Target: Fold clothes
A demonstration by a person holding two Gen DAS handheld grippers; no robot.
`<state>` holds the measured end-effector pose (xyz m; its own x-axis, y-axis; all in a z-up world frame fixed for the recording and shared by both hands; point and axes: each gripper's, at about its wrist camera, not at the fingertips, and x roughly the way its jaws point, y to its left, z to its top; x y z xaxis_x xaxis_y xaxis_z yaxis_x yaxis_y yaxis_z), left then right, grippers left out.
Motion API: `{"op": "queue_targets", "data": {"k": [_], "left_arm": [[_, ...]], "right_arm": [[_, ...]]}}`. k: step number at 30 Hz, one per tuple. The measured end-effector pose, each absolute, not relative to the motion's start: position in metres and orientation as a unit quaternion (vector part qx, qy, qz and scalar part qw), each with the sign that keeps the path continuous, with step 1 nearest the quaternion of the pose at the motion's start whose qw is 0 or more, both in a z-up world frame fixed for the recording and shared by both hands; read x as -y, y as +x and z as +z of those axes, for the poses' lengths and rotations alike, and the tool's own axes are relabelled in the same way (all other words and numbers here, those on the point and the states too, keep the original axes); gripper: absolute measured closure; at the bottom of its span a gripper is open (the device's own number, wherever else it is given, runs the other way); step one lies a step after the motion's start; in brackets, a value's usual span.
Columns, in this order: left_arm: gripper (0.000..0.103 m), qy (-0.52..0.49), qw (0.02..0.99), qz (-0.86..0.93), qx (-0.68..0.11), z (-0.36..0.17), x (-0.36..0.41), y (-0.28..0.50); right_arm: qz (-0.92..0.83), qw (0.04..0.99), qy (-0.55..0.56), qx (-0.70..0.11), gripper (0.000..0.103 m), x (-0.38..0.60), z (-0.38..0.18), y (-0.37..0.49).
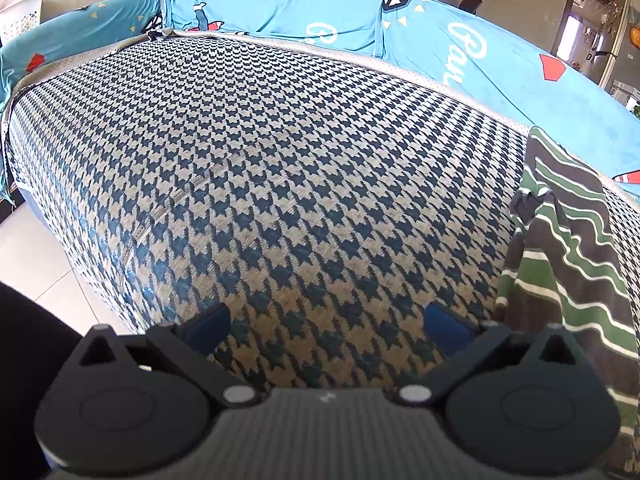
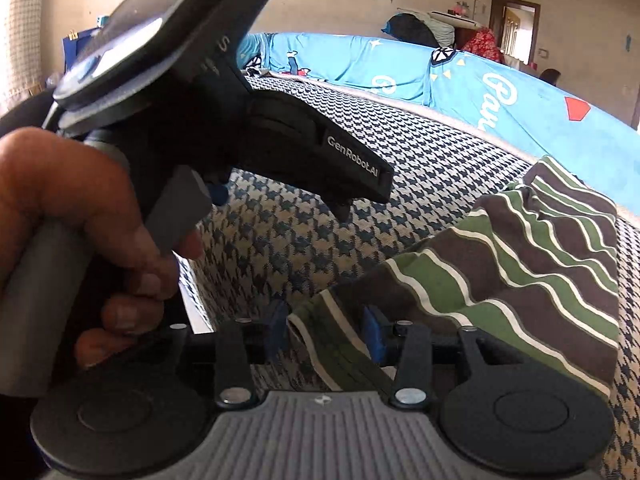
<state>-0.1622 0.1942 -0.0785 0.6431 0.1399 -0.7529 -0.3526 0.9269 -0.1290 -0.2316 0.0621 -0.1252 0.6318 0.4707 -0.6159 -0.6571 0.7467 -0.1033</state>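
While still bunched and unfolded ahead of the right tongs [image 2: 326,330], striped shirt [image 2: 520,264] edge between slightly parted, non-pressing pads on the bed [image 1: 280,160]; left tongs [image 1: 326,320] wide, empty; folding barely begun.

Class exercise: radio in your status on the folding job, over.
Left gripper open, empty, over the houndstooth mat. Right gripper part open around striped shirt hem. Nothing in the way.

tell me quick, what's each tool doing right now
left tool: open, nothing between its fingers.
right tool: part open, striped shirt edge lies between the fingers, not clamped.
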Motion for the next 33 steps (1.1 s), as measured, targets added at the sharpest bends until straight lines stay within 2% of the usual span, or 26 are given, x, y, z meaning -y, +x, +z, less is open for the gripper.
{"op": "queue_targets", "data": {"k": [1,2,4,10,18,33], "left_arm": [[0.000,-0.134,0.897,0.137,-0.399,-0.078,-0.195,-0.162],[0.000,-0.134,0.897,0.137,-0.398,-0.078,-0.195,-0.162],[0.000,-0.137,0.898,0.136,-0.395,-0.078,-0.197,-0.162],[0.000,-0.127,0.904,0.111,-0.393,-0.075,-0.190,-0.165],[0.000,-0.089,0.917,0.070,-0.384,-0.071,-0.163,-0.174],[0.000,-0.084,0.905,0.045,-0.414,-0.081,-0.142,-0.170]], "right_arm": [[0.313,0.889,-0.163,-0.291,0.089,-0.062,-0.127,-0.230],[0.317,0.887,-0.163,-0.292,0.095,-0.062,-0.127,-0.230],[0.332,0.883,-0.161,-0.291,0.100,-0.061,-0.125,-0.231],[0.367,0.863,-0.185,-0.294,0.100,-0.062,-0.128,-0.241],[0.417,0.837,-0.149,-0.321,0.100,-0.053,-0.128,-0.237],[0.245,0.910,-0.045,-0.332,0.099,0.031,-0.117,-0.232]]}}
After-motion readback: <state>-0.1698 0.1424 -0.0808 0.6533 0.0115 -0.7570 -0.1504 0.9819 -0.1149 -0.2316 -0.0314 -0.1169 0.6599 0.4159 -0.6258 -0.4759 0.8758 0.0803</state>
